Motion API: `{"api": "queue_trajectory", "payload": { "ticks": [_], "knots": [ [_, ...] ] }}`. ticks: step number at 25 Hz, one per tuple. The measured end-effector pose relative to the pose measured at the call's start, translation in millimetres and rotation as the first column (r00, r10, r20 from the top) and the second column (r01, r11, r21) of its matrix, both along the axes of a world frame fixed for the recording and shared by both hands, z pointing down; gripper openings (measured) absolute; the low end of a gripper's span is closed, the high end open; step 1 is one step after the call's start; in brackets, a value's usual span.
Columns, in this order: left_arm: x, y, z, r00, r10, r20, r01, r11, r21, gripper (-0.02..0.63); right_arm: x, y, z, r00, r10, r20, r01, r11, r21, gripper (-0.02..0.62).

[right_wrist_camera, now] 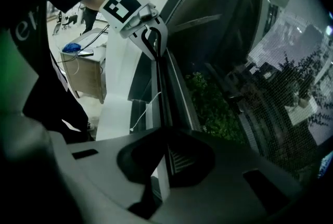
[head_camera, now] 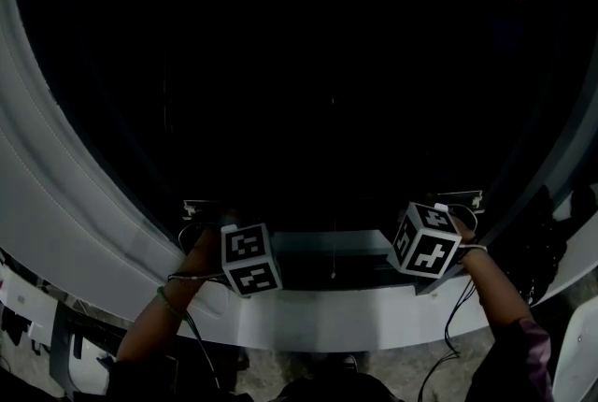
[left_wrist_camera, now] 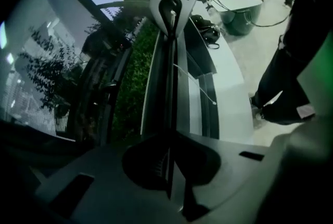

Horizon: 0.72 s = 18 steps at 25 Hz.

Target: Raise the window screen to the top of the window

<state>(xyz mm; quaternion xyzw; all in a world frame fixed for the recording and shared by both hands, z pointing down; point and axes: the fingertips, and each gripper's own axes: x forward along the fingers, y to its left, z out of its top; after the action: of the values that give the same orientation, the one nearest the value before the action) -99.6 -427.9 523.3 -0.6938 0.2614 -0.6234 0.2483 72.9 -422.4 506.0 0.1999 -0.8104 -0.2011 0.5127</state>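
The window screen's thin dark bottom bar (head_camera: 327,241) runs low across the dark window, just above the white sill (head_camera: 308,316). My left gripper (head_camera: 217,224) is shut on the bar's left end and my right gripper (head_camera: 447,208) is shut on its right end. In the left gripper view the bar (left_wrist_camera: 170,87) runs edge-on from my left gripper (left_wrist_camera: 169,165) away to the right gripper (left_wrist_camera: 171,7). The right gripper view mirrors this: the bar (right_wrist_camera: 160,98) leads from the right gripper (right_wrist_camera: 161,165) to the left gripper (right_wrist_camera: 148,35). The screen mesh (right_wrist_camera: 291,61) covers the glass.
A thin white pull cord (head_camera: 332,260) hangs from the bar's middle. The curved white window frame (head_camera: 56,204) rises on the left. A desk (right_wrist_camera: 86,69) stands behind in the room, and dark bags (head_camera: 537,251) lie at the right of the sill.
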Motion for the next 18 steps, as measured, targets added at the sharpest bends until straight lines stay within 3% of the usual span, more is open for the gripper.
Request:
{"api": "queue_trajectory", "payload": {
  "ticks": [2,4,8,14,18],
  "knots": [
    [0.0,-3.2,-2.0,0.998,0.006,0.068,-0.008,1.000,0.020,0.018,0.7,-1.4,-4.1,1.000,-0.011,-0.008,0.011,1.000,0.001,0.023],
    [1.4,-5.6,-4.2,0.997,0.003,0.080,-0.004,1.000,0.013,0.017,0.6,-2.2,-8.2,1.000,-0.015,-0.010,0.015,1.000,0.004,0.023],
    [1.6,-7.2,-25.4,1.000,0.004,-0.013,-0.003,0.998,0.062,0.018,2.0,-3.2,-24.5,1.000,-0.017,0.002,0.017,0.997,0.074,0.023],
    [3.9,-11.9,-90.1,0.998,0.032,-0.060,-0.019,0.977,0.212,0.020,2.0,-7.2,-86.0,0.999,-0.021,0.024,0.016,0.977,0.211,0.023],
    [5.1,-12.6,-132.0,0.991,0.049,-0.126,-0.015,0.967,0.254,0.025,2.6,-8.8,-126.7,0.998,-0.022,0.052,0.007,0.962,0.272,0.023]
  ]
}}
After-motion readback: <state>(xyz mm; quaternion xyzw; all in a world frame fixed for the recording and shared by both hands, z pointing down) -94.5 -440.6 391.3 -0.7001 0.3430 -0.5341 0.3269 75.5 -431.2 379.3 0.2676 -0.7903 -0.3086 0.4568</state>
